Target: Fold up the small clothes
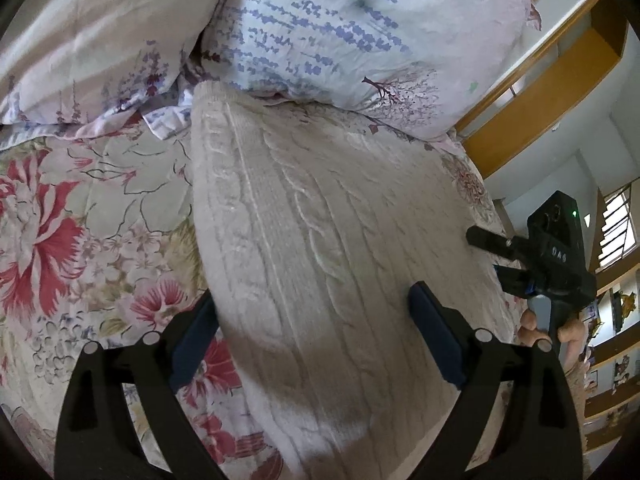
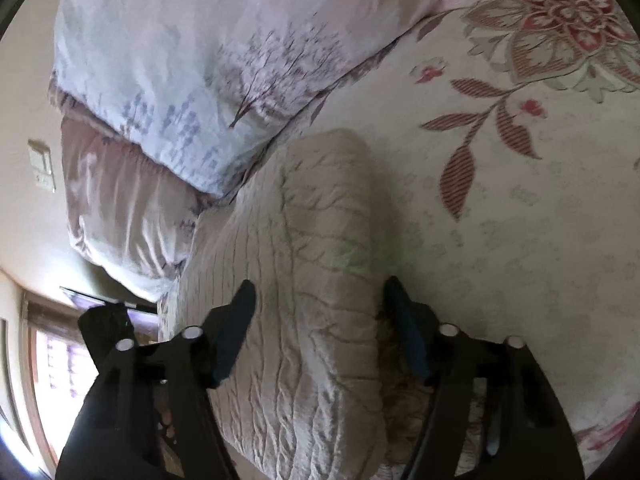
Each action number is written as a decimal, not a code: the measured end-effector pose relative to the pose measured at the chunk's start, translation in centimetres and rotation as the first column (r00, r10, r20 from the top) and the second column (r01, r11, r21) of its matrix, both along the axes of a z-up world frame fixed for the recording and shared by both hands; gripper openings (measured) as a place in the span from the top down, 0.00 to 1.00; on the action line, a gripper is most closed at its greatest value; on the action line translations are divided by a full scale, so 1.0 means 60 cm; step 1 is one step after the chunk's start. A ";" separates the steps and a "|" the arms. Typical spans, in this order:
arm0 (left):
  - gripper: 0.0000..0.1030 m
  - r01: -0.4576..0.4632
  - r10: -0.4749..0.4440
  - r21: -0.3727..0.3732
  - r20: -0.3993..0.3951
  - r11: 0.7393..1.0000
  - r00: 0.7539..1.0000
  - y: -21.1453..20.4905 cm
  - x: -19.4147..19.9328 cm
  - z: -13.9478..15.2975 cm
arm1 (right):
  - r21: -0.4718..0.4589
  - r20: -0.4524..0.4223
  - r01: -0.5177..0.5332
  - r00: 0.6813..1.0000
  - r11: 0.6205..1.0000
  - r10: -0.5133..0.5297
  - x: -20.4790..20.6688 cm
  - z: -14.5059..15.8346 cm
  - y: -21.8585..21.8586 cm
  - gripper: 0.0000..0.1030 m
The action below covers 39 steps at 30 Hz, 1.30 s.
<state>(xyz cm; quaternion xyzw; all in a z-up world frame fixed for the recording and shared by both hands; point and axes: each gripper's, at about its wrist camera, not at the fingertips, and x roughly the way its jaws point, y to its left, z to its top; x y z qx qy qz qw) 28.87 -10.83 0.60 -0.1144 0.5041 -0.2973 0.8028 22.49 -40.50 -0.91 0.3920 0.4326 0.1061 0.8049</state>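
A cream cable-knit sweater [image 1: 320,220] lies folded into a long strip on the floral bedspread [image 1: 80,220], its far end against the pillows. My left gripper [image 1: 316,338] hovers over the near part with its jaws wide apart. One finger stands at the sweater's left edge and the other over its right half, neither pressing. My right gripper [image 1: 486,254] comes in from the right, held by a hand [image 1: 532,328]. In the right wrist view the sweater's thick folded edge [image 2: 328,280] sits between the right gripper's [image 2: 320,316] spread fingers, which do not pinch it.
Two pillows lean at the head of the bed, one pale pink [image 1: 92,40] and one light blue with purple print [image 1: 340,28]. Wooden shelving [image 1: 552,92] stands beyond the bed's right side. More bedspread [image 2: 520,220] lies right of the sweater.
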 end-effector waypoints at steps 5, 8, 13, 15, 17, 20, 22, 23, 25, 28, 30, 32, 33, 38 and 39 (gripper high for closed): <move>0.11 0.000 0.000 -0.015 -0.013 1.000 1.000 -0.002 0.003 -0.005 | -0.008 0.016 -0.036 0.999 0.999 0.036 0.006 0.000 0.016 0.39; 0.11 -0.001 0.001 -0.016 -0.012 1.000 1.000 -0.004 0.004 -0.006 | -0.006 0.024 -0.044 0.999 0.999 0.044 0.006 -0.002 0.019 0.41; 0.13 -0.022 0.022 -0.034 -0.014 0.999 1.000 -0.010 0.009 -0.007 | -0.001 0.023 -0.062 0.998 0.998 0.062 0.008 -0.009 0.027 0.63; 0.27 -0.036 0.035 -0.052 -0.016 0.998 0.999 -0.005 0.008 -0.007 | 0.006 0.041 -0.063 0.997 0.998 0.063 0.004 -0.005 0.030 0.68; 0.43 -0.046 0.046 -0.083 -0.010 0.996 0.999 0.006 0.006 -0.002 | 0.008 0.054 -0.056 0.997 0.998 0.056 -0.002 0.000 0.033 0.69; 0.58 -0.056 0.054 -0.141 -0.019 0.988 0.998 0.028 0.003 0.004 | 0.020 0.091 -0.051 0.995 0.999 0.049 -0.012 0.017 0.043 0.71; 0.60 -0.048 0.045 -0.166 -0.021 0.985 0.999 0.041 -0.004 0.008 | 0.027 0.127 -0.062 0.990 0.998 0.058 -0.018 0.031 0.054 0.71; 0.61 -0.044 0.042 -0.167 -0.017 0.985 0.999 0.046 -0.007 0.010 | 0.015 0.144 -0.070 0.987 0.997 0.067 -0.022 0.042 0.065 0.72; 0.62 -0.045 0.045 -0.167 -0.004 0.985 0.999 0.065 -0.020 0.019 | -0.016 0.160 -0.094 0.983 0.995 0.096 -0.025 0.057 0.092 0.72; 0.62 -0.056 0.058 -0.175 0.006 0.983 0.998 0.111 -0.034 0.037 | -0.060 0.167 -0.129 0.976 0.990 0.138 -0.021 0.069 0.138 0.73; 0.62 -0.069 0.073 -0.164 0.017 0.984 0.997 0.146 -0.044 0.050 | -0.079 0.180 -0.152 0.970 0.985 0.164 -0.016 0.073 0.168 0.73; 0.62 -0.089 0.095 -0.147 0.030 0.985 0.995 0.183 -0.051 0.060 | -0.110 0.199 -0.183 0.959 0.977 0.202 -0.004 0.074 0.210 0.73; 0.61 -0.101 0.107 -0.142 0.034 0.985 0.994 0.199 -0.052 0.062 | -0.124 0.203 -0.191 0.956 0.974 0.214 0.001 0.073 0.225 0.73; 0.56 -0.227 0.228 -0.050 0.026 0.973 0.973 0.280 -0.040 0.031 | -0.235 0.149 -0.239 0.949 0.942 0.278 0.043 0.040 0.313 0.72; 0.52 -0.235 0.236 -0.038 0.014 0.971 0.972 0.285 -0.041 0.018 | -0.273 0.131 -0.227 0.954 0.935 0.269 0.049 0.032 0.321 0.68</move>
